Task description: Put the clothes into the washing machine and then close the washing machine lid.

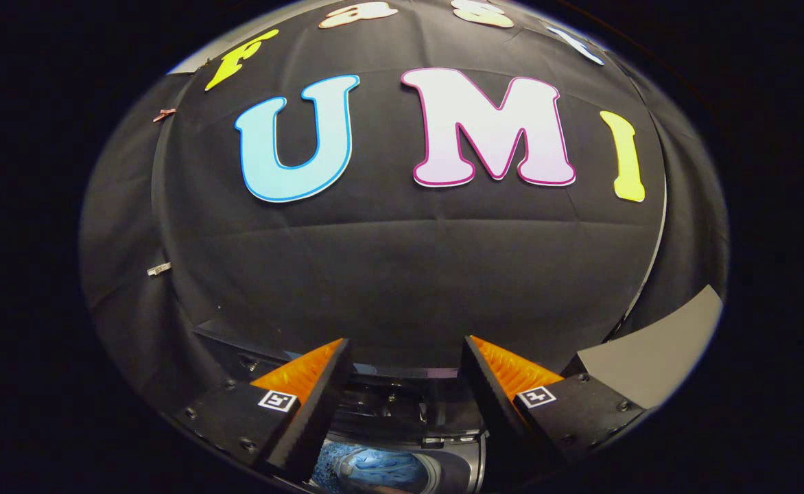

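Fingers [402,384] apart above clothes [381,470].

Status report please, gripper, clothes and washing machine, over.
Gripper open, nothing between fingers. Blue clothes below the fingers, inside washing machine. Lid state unclear. Nothing seen in the way.

Your gripper [405,384] is sitting with its two fingers [320,405] spread well apart, nothing pinched between them, so the gap is wide and free. Both fingers point forward and angle a bit outward, with the ribbed inner pads facing each other across that gap. Relative to the washing machine [436,425], you're holding it above the drum opening, fingertips over the machine's far rim, neither finger touching it as far as I can tell.
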{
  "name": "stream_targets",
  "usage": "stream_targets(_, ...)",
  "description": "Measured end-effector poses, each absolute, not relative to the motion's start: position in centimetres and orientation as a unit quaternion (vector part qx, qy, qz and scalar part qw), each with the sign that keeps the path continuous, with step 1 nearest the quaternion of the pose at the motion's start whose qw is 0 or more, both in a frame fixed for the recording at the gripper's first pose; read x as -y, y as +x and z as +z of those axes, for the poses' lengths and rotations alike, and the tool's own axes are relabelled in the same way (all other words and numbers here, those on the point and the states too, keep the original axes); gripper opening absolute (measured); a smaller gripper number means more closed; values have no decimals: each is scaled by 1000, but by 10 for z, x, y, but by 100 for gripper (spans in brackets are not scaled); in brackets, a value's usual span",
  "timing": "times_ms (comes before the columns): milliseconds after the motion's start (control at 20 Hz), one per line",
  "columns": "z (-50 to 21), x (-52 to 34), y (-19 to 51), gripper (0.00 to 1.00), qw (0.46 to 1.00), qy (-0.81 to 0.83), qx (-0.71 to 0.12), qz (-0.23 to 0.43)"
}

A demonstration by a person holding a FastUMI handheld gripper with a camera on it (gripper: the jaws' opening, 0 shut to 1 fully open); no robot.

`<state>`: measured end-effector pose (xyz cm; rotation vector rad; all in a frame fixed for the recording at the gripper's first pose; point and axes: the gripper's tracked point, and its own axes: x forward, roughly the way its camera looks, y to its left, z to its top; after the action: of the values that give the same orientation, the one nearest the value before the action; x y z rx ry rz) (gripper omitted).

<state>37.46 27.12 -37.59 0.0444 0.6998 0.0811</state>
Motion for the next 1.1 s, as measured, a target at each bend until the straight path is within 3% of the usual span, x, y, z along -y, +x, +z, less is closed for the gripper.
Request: stream_targets(1100, -350, -271, 258, 100, 918, 4, -396, 26)
